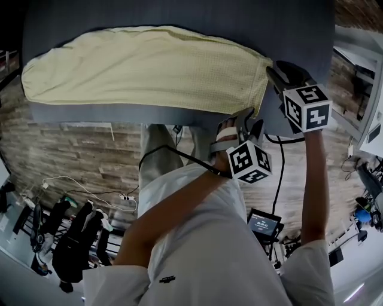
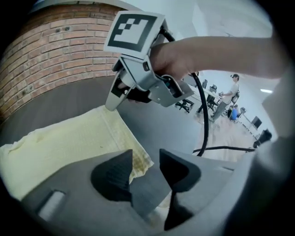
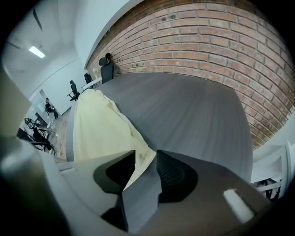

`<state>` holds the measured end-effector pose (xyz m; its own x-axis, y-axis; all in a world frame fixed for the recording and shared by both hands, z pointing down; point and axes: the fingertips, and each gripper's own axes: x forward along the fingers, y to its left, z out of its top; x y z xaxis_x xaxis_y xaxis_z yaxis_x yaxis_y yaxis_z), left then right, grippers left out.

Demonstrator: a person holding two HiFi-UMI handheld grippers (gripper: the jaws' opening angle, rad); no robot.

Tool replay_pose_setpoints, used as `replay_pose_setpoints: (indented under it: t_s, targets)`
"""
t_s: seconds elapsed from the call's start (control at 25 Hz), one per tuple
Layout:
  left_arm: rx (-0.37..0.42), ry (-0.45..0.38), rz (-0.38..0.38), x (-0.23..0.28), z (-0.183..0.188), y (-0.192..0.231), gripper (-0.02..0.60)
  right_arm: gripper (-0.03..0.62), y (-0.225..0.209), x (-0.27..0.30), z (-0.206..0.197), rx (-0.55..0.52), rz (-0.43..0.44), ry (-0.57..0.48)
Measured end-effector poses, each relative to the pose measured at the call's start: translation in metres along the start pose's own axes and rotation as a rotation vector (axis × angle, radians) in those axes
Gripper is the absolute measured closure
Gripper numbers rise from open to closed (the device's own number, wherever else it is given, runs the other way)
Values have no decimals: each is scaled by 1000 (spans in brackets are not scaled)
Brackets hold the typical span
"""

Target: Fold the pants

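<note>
Pale yellow pants (image 1: 143,66) lie flat and lengthwise on the dark grey table (image 1: 179,15). Both grippers are at the pants' right end. My left gripper (image 1: 245,119) is at the near corner, by the table's front edge. In the left gripper view its jaws (image 2: 146,159) stand apart with the frayed corner of the pants (image 2: 69,143) just at the left jaw. My right gripper (image 1: 278,75) is at the far corner, its tips (image 2: 113,103) down on the cloth's edge. In the right gripper view its jaws (image 3: 146,159) are apart over the corner of the pants (image 3: 97,124).
A brick wall (image 3: 207,37) runs behind the table, with office chairs (image 3: 107,67) at its far end. Cables (image 1: 90,191), dark gear (image 1: 72,245) and a small screen (image 1: 263,224) lie on the floor. White furniture (image 1: 368,113) stands at the right. A person (image 2: 233,90) stands far off.
</note>
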<state>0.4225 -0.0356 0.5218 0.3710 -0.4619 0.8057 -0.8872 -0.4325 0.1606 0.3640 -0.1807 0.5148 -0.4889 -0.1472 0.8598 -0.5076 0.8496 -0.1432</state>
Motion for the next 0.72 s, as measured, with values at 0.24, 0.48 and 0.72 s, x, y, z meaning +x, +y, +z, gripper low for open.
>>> replay_pose_setpoints:
  t_s: [0.24,0.48,0.72]
  targets:
    - [73,63,33,15,-17,2,376,414,7,26,-2,46,86,69]
    - [44,54,112,15,-17,17,469,450,10,33,-6,54,95,86]
    - [-63,41,16,12,-9,23,527,551,12,20,-3,65,92,57]
